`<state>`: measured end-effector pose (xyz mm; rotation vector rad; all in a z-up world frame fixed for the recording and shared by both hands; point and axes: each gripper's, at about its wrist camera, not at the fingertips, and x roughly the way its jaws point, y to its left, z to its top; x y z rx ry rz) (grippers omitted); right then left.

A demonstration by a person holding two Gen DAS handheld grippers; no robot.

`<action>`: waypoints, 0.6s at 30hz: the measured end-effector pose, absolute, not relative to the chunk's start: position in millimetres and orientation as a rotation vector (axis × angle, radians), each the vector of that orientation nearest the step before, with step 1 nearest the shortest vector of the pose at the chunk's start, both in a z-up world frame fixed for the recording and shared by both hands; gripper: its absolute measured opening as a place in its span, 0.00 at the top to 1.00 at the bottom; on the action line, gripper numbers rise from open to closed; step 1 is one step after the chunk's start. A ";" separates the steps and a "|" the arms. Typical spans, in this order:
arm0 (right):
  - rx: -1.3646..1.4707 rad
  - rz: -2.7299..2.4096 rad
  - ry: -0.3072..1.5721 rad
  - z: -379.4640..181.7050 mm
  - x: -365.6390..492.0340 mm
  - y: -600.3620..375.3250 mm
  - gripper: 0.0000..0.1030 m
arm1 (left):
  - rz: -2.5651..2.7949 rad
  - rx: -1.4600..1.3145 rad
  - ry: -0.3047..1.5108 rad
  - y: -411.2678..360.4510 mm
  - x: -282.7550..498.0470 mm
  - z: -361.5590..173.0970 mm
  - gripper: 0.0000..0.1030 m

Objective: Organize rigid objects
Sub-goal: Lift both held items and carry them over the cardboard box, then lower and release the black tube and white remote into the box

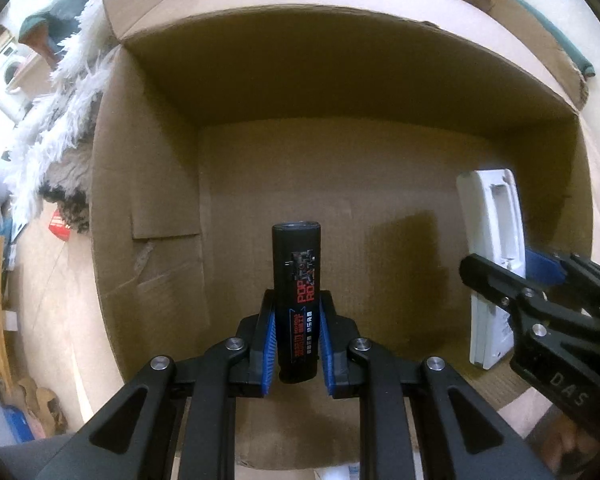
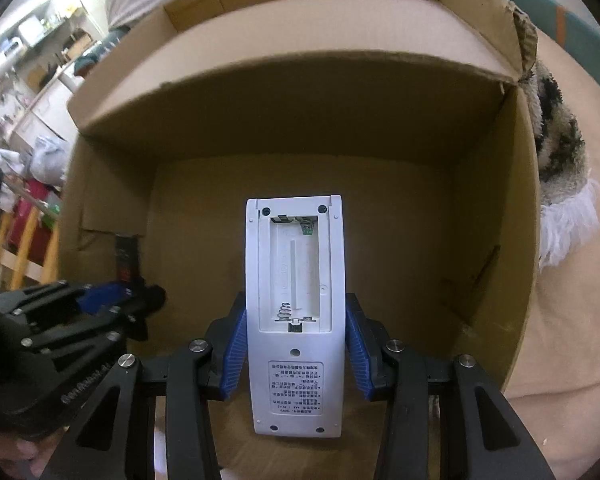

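My left gripper [image 1: 297,312] is shut on a black cylinder with red "POP" lettering [image 1: 296,280], held upright-forward inside an open cardboard box [image 1: 300,168]. My right gripper [image 2: 294,324] is shut on a white remote control [image 2: 294,300], back side up, its battery bay open and empty. Both are held over the box floor. In the left wrist view the remote [image 1: 494,240] and the right gripper [image 1: 516,276] show at the right. In the right wrist view the left gripper [image 2: 112,296] and the black cylinder [image 2: 128,256] show at the left.
The box walls [image 2: 496,208] surround both grippers on three sides, with flaps folded outward. A shaggy white and dark rug [image 1: 68,128] lies by the box on a beige floor [image 1: 52,300]. Shelves and clutter [image 2: 24,80] stand farther off.
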<state>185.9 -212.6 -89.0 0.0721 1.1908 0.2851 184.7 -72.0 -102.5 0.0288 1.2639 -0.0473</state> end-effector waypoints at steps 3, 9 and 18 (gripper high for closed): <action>0.077 0.271 1.194 -91.7 190.1 -211.2 0.55 | -0.042 0.056 1.247 -76.4 185.7 -102.6 0.84; 0.055 0.264 1.195 -97.2 195.1 -205.9 0.55 | -0.037 0.082 1.217 -91.3 183.1 -102.8 0.84; 0.078 0.279 1.161 -93.3 186.9 -208.5 0.55 | -0.030 0.076 1.221 -89.1 179.8 -100.0 0.84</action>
